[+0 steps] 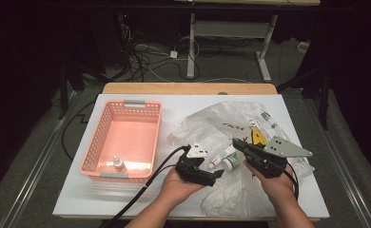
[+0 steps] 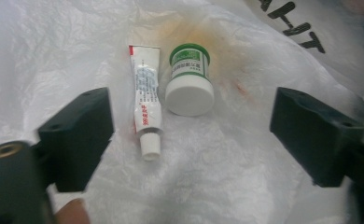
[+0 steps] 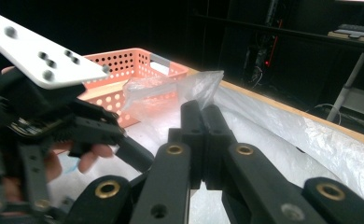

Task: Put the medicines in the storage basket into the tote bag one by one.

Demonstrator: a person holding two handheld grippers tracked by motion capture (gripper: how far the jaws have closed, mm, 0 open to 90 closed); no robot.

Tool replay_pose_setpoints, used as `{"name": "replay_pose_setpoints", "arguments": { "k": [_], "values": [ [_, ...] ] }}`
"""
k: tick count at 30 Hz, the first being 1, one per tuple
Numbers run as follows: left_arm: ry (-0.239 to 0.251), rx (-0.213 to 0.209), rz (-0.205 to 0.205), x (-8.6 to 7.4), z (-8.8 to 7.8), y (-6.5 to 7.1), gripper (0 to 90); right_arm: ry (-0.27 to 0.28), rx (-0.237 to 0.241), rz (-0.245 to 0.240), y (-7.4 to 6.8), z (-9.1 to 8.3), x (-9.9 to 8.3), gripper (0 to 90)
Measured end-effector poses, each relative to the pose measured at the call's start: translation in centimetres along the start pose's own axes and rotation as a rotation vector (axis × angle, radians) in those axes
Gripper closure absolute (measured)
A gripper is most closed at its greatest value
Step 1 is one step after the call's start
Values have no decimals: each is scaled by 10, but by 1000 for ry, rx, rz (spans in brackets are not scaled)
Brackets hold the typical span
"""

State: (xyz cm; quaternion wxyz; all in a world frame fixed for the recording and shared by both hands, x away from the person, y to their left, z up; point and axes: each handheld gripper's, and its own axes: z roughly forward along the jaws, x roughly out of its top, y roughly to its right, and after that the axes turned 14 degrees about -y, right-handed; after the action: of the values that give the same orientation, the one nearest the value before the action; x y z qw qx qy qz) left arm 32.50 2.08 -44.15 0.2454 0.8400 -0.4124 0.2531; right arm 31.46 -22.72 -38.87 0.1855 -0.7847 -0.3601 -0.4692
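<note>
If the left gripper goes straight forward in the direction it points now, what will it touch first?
Most likely the white tube and the green-labelled jar. Both lie on the plastic bag between the open jaws of the left gripper, the tube's cap nearest. Depth is unclear; the bag might come first.

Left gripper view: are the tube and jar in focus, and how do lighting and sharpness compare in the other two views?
Left gripper view: white tube and green-labelled white jar are readable, the near jaws soft, the white plastic bag washed out. Right gripper view: dark background, blurred near linkage, pink plastic basket mildly soft. High view: table lit, surroundings nearly black.
</note>
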Motion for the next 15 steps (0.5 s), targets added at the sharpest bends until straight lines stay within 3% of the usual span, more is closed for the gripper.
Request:
{"name": "replay_pose_setpoints", "arguments": {
  "k": [3, 15],
  "values": [
    [9, 4, -5, -5, -10, 1, 4, -1, 0, 2, 0, 0, 0, 900],
    [37, 30, -13, -23, -48, 1, 0, -1, -3, -1, 0, 0, 0, 900]
  ]
}}
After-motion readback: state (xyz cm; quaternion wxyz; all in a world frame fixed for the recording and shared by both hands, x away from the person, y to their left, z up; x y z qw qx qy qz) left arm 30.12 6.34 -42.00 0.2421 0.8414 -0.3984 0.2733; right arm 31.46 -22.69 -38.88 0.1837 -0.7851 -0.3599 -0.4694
